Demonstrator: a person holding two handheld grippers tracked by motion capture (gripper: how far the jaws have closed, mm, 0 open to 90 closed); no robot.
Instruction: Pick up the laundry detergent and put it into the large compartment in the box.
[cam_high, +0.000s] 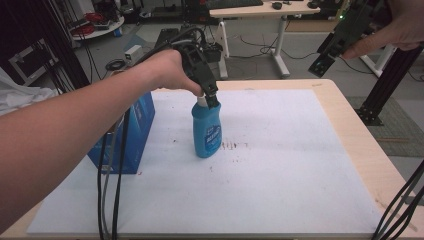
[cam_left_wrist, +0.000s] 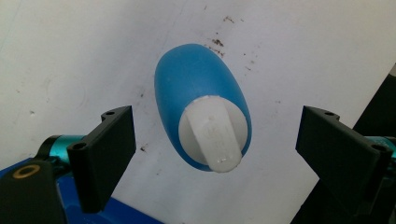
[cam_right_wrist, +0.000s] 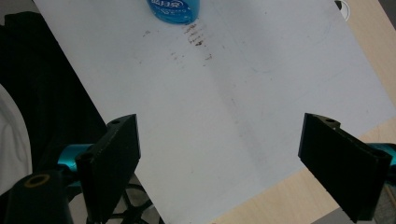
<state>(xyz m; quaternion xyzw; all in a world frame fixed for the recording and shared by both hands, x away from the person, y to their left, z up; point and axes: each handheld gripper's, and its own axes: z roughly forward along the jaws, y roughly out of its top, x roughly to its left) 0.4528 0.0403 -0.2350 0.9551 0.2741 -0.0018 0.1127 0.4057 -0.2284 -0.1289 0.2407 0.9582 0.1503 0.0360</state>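
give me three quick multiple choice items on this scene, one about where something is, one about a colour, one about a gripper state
1. Where does the blue box stand relative to the bottle in the high view?
A. to its left, near the sheet's left edge
B. to its right
C. on top of it

2. What colour is the bottle's cap?
A. red
B. white
C. black

3. How does the left gripper stand at the bottle?
A. shut on the cap
B. open, a jaw on each side of the cap, apart from it
C. lying flat on the sheet

Answers:
1 A: the high view shows the box left of the bottle on the white sheet.
2 B: the left gripper view shows a white cap on the blue body.
3 B: in the left gripper view, clear gaps separate both jaws from the cap.
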